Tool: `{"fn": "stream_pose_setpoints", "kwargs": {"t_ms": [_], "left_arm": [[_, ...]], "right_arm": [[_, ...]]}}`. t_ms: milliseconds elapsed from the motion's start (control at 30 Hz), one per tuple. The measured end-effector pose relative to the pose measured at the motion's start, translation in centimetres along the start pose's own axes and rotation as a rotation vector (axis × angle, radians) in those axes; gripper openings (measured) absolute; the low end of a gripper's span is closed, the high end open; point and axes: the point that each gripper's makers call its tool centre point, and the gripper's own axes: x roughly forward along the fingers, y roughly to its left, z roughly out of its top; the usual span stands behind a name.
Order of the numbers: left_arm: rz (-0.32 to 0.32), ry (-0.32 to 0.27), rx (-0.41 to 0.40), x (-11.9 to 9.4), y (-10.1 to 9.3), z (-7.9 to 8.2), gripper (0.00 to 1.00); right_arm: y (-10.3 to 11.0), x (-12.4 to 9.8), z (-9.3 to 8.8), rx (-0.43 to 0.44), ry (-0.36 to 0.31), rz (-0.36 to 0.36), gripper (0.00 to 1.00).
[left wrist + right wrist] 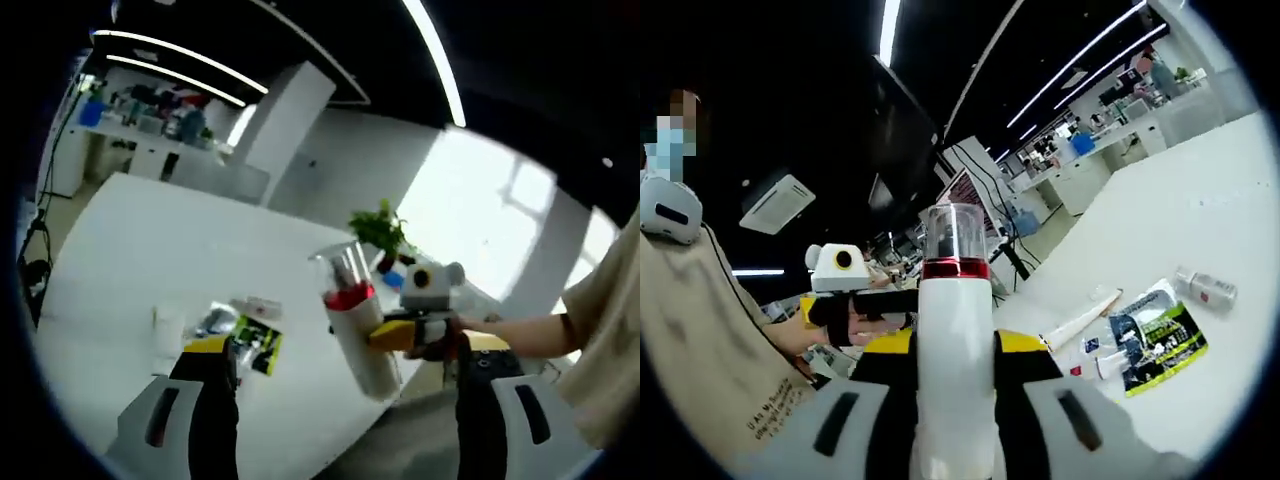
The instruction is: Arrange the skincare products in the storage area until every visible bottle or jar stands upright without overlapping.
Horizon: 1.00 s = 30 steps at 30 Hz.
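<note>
A white bottle with a red band and a clear cap stands upright between my right gripper's jaws, which are shut on its body. In the left gripper view the same bottle hangs tilted above the white table, held by the right gripper coming in from the right. My left gripper is open, its jaws wide apart with nothing gripped. On the table lie a green-and-black packet, a small clear bottle on its side, a white tube and a small white jar.
The left gripper shows in the right gripper view, held by a person's hand. A potted plant stands at the table's far edge. Desks with clutter stand beyond the table. A person in a beige shirt is at the right.
</note>
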Motion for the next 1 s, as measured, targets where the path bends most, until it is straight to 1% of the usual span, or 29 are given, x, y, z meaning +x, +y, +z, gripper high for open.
{"fn": "stream_pose_setpoints", "kwargs": {"t_ms": [167, 233, 333, 500, 533, 600, 700, 767, 833, 900, 1000], "left_arm": [[-0.091, 0.005, -0.009, 0.7, -1.9, 0.6, 0.78], [-0.11, 0.011, -0.004, 1.0, -2.5, 0.9, 0.75], [-0.146, 0.012, 0.007, 1.4, -3.6, 1.2, 0.7], [-0.161, 0.005, -0.001, 2.1, -4.2, 1.5, 0.55], [-0.173, -0.003, -0.003, 2.2, -4.5, 1.6, 0.52], [-0.188, 0.005, -0.004, 2.6, -5.0, 1.3, 0.47], [-0.189, 0.034, 0.006, 3.0, -5.4, 0.6, 0.45], [-0.186, 0.041, 0.004, 3.4, -5.7, 0.4, 0.45], [-0.19, 0.042, 0.0, 3.8, -6.2, 0.5, 0.41], [-0.196, 0.04, 0.0, 4.0, -6.7, 0.6, 0.35], [-0.177, 0.039, 0.005, 4.4, -6.7, 0.6, 0.32]], "right_arm": [[1.9, 0.1, -0.3, 0.024, -0.032, 0.044, 0.28], [2.7, 0.1, -0.3, 0.033, -0.039, 0.067, 0.28], [3.6, 0.0, -0.2, 0.022, -0.042, 0.095, 0.28], [4.1, -0.7, 0.3, 0.008, -0.037, 0.142, 0.28], [4.2, -0.9, 0.3, 0.007, -0.038, 0.152, 0.28], [4.4, -1.3, 0.3, 0.015, -0.04, 0.176, 0.28], [4.7, -1.7, 0.4, 0.014, -0.04, 0.193, 0.28], [4.8, -2.0, 0.5, 0.012, -0.031, 0.21, 0.28], [4.8, -2.3, 0.6, 0.015, -0.026, 0.227, 0.28], [4.7, -2.5, 0.6, 0.023, -0.021, 0.24, 0.28], [4.7, -2.9, 0.8, 0.029, -0.021, 0.258, 0.28]]}}
